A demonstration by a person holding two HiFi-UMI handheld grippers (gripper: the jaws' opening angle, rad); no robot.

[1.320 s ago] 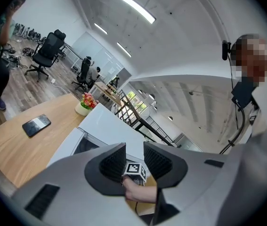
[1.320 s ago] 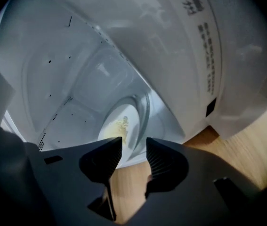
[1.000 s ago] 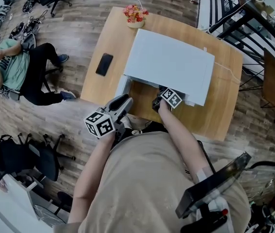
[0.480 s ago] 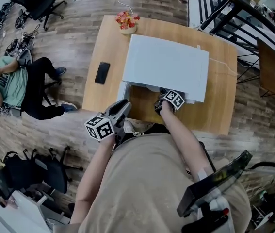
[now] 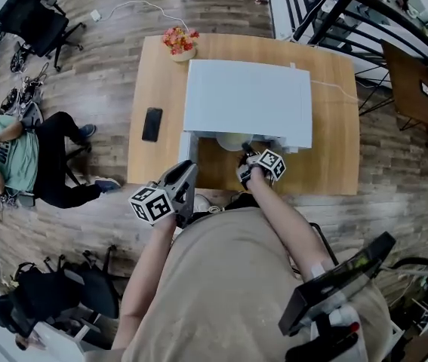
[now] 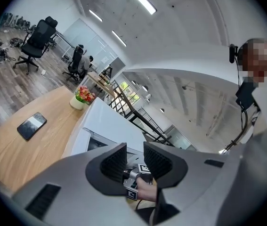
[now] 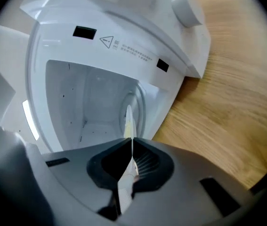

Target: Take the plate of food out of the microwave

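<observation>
now plate (image 7: 129, 120) edge-on, pinched in just-closed right tool (image 7: 132, 155) (left tool (image 6: 135, 161) spread, empty)

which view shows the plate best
The head view: the plate shows as a pale disc, partly out of the microwave opening, just ahead of the right gripper. The right gripper view shows it only edge-on, a thin rim pinched between jaws that have just closed. The left gripper view doesn't show it.

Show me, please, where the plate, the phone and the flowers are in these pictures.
plate (image 7: 129, 119), right gripper view, its thin rim seen edge-on.
phone (image 5: 152, 124), head view, middle of its dark face.
flowers (image 5: 177, 39), head view, the red blooms.
</observation>
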